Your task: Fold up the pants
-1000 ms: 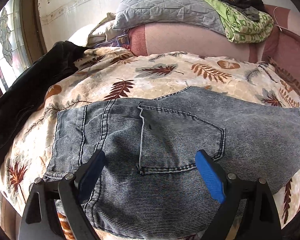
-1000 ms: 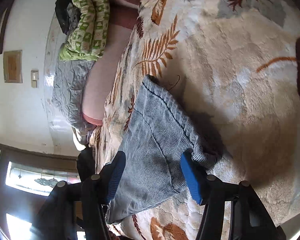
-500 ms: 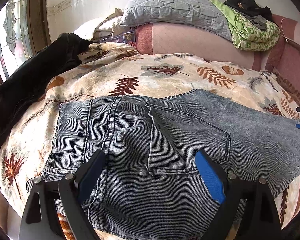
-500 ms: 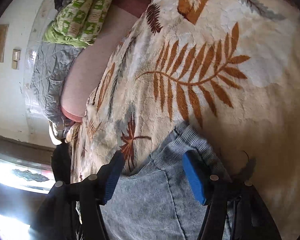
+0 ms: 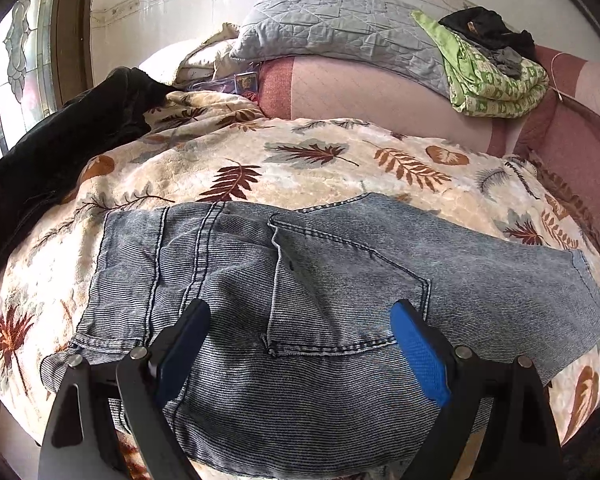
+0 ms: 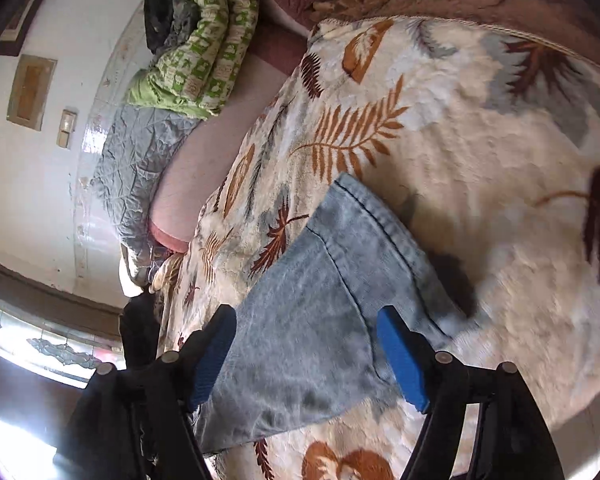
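Note:
Grey-blue denim pants (image 5: 300,292) lie flat on a leaf-print blanket (image 5: 300,168), back pocket up, waistband at the left, legs running right. My left gripper (image 5: 300,336) is open and empty, hovering over the seat and pocket. In the right wrist view the hem end of the pants (image 6: 340,280) lies on the blanket (image 6: 480,160). My right gripper (image 6: 308,344) is open and empty just above that leg end, its fingers either side of the cloth.
A black garment (image 5: 60,152) lies along the bed's left edge by a window. A grey quilted pillow (image 5: 332,36) and a green folded blanket (image 5: 496,80) sit on the pink headboard cushion (image 5: 372,96). The bed's near edge drops off below the pants.
My right gripper has pulled back from the hem, so more of the leg end shows between its fingers. My left gripper has shifted slightly over the seat. The pants lie unchanged.

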Demonstrator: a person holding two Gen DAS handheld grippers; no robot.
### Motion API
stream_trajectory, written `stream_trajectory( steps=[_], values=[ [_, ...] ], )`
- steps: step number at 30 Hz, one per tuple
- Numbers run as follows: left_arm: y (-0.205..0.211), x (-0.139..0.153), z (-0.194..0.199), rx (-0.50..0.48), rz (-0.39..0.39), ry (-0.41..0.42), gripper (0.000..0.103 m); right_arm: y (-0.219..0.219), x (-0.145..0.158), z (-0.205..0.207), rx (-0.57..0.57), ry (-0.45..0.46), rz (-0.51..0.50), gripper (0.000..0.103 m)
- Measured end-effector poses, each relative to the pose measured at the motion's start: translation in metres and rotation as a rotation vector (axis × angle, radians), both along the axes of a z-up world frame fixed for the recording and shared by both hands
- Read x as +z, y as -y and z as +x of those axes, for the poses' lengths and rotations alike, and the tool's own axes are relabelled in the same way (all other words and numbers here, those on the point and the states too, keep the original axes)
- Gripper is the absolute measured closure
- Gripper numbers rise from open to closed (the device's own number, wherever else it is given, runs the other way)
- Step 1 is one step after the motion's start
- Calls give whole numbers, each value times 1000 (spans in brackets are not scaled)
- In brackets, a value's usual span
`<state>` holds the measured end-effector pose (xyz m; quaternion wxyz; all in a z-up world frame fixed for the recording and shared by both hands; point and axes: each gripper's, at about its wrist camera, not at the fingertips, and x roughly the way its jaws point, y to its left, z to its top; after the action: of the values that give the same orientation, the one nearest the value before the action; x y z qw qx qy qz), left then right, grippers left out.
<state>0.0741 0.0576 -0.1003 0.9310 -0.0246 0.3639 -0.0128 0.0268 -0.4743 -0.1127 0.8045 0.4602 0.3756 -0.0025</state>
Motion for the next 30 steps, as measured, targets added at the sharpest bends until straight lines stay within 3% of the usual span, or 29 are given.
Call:
stream_trajectory(
  steps=[5, 12, 18, 24, 27, 30],
  values=[
    [7, -1, -2, -30, 11, -5, 12, 23, -28, -34, -86, -55, 79, 25],
    [11, -1, -6, -37, 45, 10, 12, 39, -50, -20, -131, -60, 184, 26],
    [13, -5, -3, -38, 47, -8, 12, 37, -53, -11, -131, -80, 169, 30],
    [26, -6, -4, -80, 71, -11, 12, 38, -57, -6, -120, -142, 118, 52],
    [38, 0, -7, -116, 94, 3, 12, 37, -55, -3, -95, -177, 51, 71],
    [49, 5, -7, -129, 70, 4, 12, 34, -52, -3, -69, -177, 5, 75]
  ],
)
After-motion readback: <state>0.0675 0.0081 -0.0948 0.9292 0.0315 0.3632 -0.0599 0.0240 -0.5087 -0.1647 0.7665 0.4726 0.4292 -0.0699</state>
